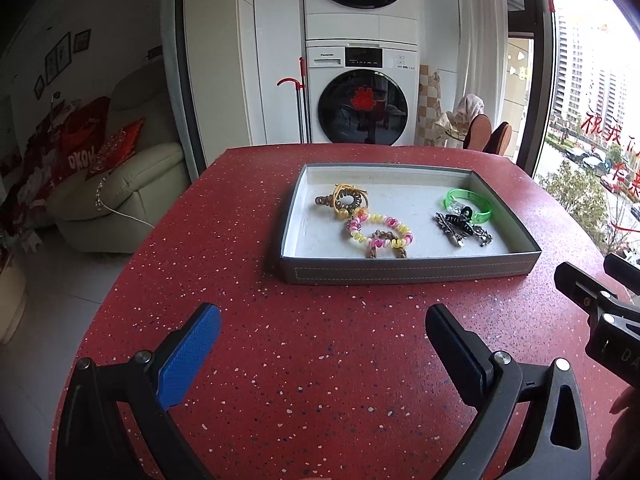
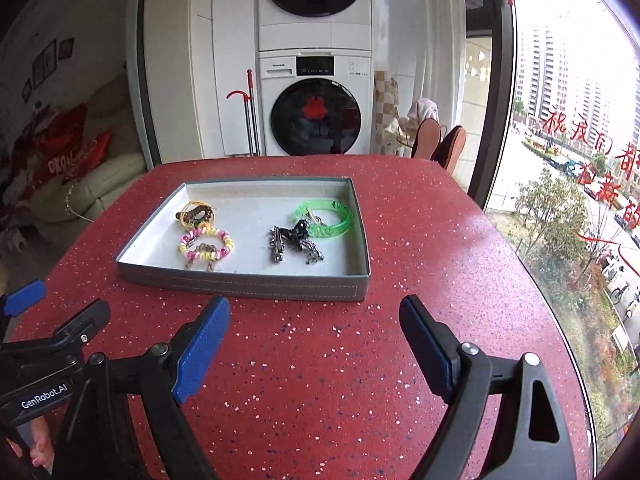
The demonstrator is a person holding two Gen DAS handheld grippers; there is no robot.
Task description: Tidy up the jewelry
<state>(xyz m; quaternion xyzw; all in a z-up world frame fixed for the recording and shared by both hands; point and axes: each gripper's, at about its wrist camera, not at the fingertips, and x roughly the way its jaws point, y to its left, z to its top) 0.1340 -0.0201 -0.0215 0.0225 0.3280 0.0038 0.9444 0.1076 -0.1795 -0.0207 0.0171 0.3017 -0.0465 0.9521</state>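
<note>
I hold both grippers wide and empty over the red speckled tabletop (image 1: 320,360) — the shallow grey tray (image 2: 240,286) of hair ties and clips lies ahead, long side crosswise, nearer my right gripper (image 2: 314,344) than my left gripper (image 1: 322,344).

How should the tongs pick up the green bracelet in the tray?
Probably pinch the green bracelet across its band at the right-hand arc, coming down from above. It lies flat in the tray, and the dark hair clips crowd its left side, while the right arc looks free.
</note>
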